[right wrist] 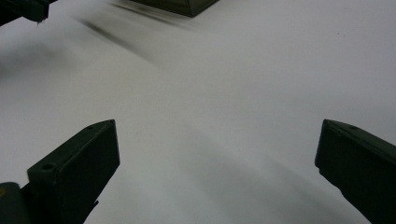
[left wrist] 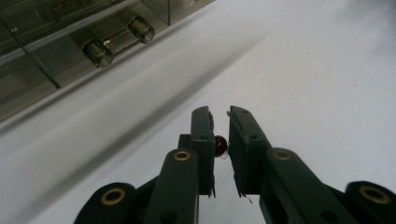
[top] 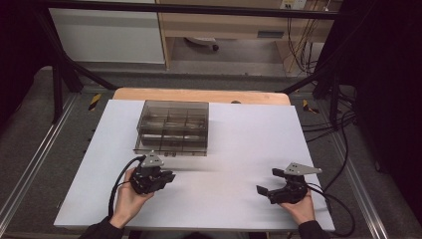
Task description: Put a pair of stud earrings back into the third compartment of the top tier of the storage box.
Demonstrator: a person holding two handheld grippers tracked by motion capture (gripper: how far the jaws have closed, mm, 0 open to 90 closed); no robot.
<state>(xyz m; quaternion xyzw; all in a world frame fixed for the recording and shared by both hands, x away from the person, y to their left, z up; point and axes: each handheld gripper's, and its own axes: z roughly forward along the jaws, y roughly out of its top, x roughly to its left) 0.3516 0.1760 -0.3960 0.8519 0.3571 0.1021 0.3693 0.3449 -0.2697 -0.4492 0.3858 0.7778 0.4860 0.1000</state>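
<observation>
1. Red and glossy, a small bead sits pinched between the fingers of my left gripper, deep in the grip rather than at the tips, held just above the white bench. I judge the hold thin: the bead is round and slick, caught on a narrow contact, and any slackening or twist of the hand could squirt it out to roll across the smooth bench.

2. In the high view the left gripper hovers just in front of the smoked, see-through divided box, which stands toward the far left of the bench. If the bead is bound for one of the box's compartments, I see two hazards: the near wall could knock the fingers on the way over, and a release from too high could bounce the bead into a neighbouring cell. I cannot tell from here which cell is meant.

3. Two dark, cylinder-shaped pieces lie inside the box behind its near wall; a careless dip could disturb them.

4. My right gripper rests well apart at the near right of the bench, its fingers spread wide and holding nothing. It offers no backstop if the bead drops, and its trailing cable could drag on a hurried reach.
</observation>
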